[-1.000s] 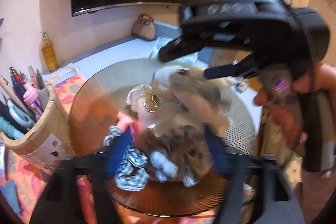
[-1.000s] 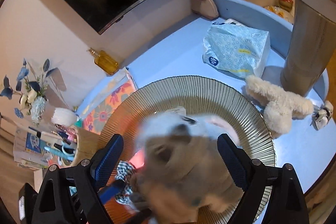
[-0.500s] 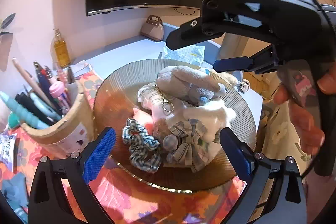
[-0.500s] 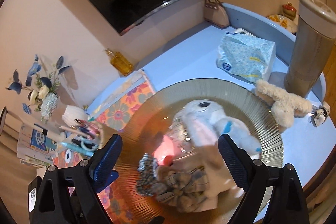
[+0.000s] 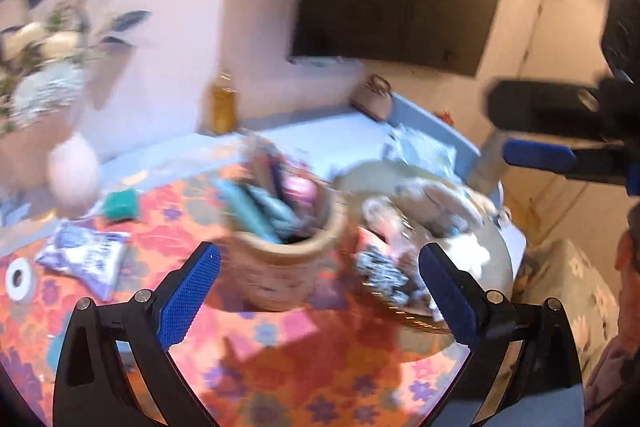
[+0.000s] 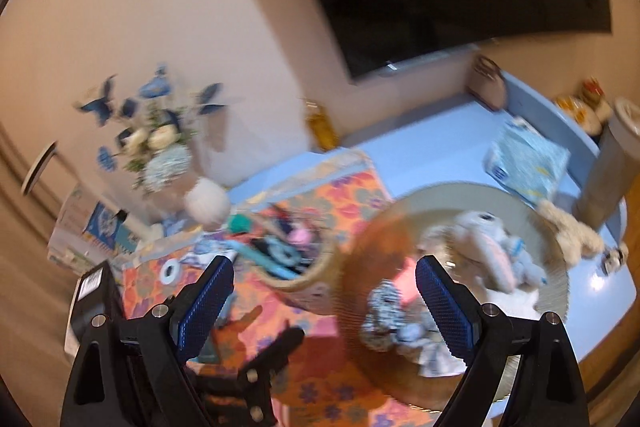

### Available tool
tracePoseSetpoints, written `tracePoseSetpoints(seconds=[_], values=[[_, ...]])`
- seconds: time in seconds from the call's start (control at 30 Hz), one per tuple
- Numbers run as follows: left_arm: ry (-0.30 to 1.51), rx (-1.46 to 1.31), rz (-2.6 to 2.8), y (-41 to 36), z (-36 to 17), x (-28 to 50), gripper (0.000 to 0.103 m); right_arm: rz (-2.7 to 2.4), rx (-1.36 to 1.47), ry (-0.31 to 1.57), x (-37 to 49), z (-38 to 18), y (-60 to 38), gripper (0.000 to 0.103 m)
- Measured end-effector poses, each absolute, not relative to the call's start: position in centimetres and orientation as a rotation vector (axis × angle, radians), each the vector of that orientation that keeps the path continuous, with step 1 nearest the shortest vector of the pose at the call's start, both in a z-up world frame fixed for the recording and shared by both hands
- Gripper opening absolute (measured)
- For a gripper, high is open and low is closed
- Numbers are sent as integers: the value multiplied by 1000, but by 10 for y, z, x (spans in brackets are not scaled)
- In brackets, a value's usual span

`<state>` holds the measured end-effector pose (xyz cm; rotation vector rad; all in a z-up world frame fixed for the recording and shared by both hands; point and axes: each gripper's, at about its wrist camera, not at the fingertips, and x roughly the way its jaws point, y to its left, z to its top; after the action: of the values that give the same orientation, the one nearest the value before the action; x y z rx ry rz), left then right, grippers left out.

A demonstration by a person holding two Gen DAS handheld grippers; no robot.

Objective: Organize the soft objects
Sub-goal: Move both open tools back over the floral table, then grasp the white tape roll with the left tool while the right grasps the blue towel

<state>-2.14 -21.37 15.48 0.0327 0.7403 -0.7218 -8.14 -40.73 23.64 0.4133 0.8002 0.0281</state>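
Right gripper [image 6: 324, 303]: my jaws stand wide apart with nothing between the blue pads; it hangs above the table, looking down at the plate.
Left gripper [image 5: 320, 301]: also spread wide and empty, hovering over the floral cloth [image 5: 288, 379] near the pen cup [image 5: 286, 259].
Plate [image 6: 448, 203]: a round ribbed plate on the blue table [image 6: 432, 147], partly over the cloth.
Soft things on plate: a grey plush [image 6: 492, 247], a checked scrunchie [image 6: 382, 315], something pink [image 6: 408, 285] and a checked bow-like piece, all piled together. Blur hides finer detail.
Stray plush [image 6: 568, 231]: a cream plush lies off the plate, just past its far rim, near a tall cylinder [image 6: 608, 171].
Tissue pack [image 6: 528, 163]: on the table beyond the plate, apart from the pile.
Done, as I judge it: most soft things are gathered on the plate.
Left, as I judge it: the cream plush looks like the remaining piece to bring in, and I hold nothing yet in either gripper.
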Motion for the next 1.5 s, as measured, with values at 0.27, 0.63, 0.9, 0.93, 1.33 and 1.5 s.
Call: tracePoseSetpoints(seconds=[0.27, 0.63, 0.9, 0.93, 1.33, 1.5], values=[[725, 24, -517, -111, 166, 23, 100, 182, 305, 755, -65, 262, -328, 92], [761, 8, -242, 24, 137, 92, 100, 340, 257, 848, -22, 209, -238, 97], [864, -55, -189, 67, 72, 123, 100, 344, 352, 980, 11, 115, -195, 97], [873, -57, -188, 70, 66, 126, 100, 337, 353, 991, 14, 105, -190, 97], [952, 29, -162, 66, 9, 148, 100, 196, 305, 1051, 47, 31, -167, 98], [954, 56, -124, 64, 0, 153, 102, 180, 207, 946, 45, 26, -159, 103]])
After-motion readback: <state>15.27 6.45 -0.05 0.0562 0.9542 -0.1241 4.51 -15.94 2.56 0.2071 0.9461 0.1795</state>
